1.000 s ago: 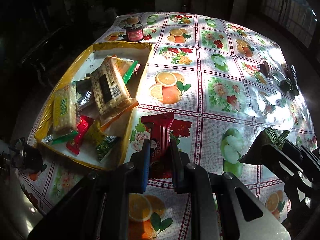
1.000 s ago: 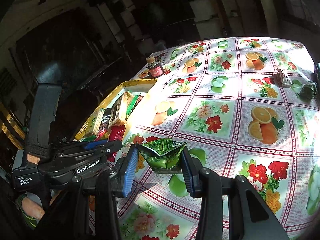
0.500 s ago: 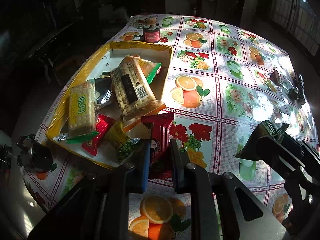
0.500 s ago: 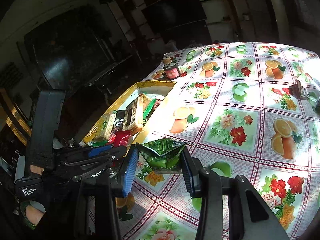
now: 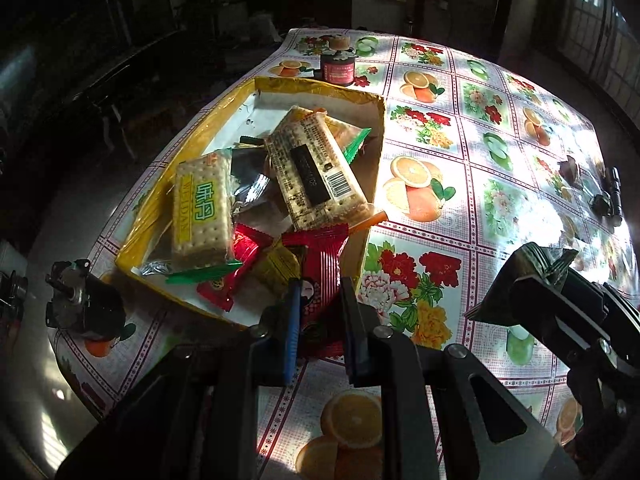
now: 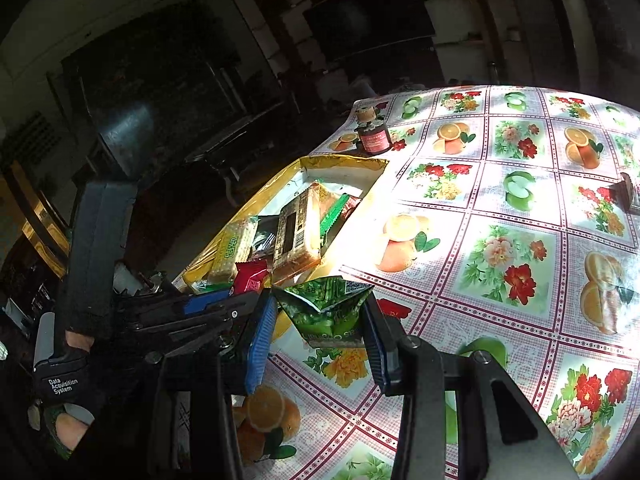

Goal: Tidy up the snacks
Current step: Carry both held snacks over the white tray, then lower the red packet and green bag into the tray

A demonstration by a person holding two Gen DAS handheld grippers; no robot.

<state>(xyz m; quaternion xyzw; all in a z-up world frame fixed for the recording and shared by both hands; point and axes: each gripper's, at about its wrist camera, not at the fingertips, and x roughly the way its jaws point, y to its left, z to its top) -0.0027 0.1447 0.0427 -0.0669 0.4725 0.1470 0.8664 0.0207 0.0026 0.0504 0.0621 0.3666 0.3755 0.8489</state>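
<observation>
We see a red foil snack packet (image 5: 322, 268) clamped between the blue pads of the left gripper (image 5: 319, 312), its upper end reaching over the near right corner of the shallow yellow-rimmed cardboard box (image 5: 362, 98). Just right of that box, over the tablecloth, the right gripper (image 6: 318, 334) has its fingers closed on a crumpled green foil snack packet (image 6: 326, 304), which bulges between the pads.

Inside the box lie a clear-wrapped cracker pack with green lettering (image 5: 202, 212) at the left, a longer cracker pack with a barcode (image 5: 314, 172) leaning across the middle, and a small red sweet wrapper (image 5: 236, 264) near the front edge, among other wrappers we cannot make out.

Beyond the box's far wall stands a small dark jar with a pink label (image 5: 338, 68). Under the box spreads a glossy fruit-and-flower printed tablecloth (image 5: 472, 184). Well right of the box, near the table's edge, lies a black torch (image 5: 610, 198).
</observation>
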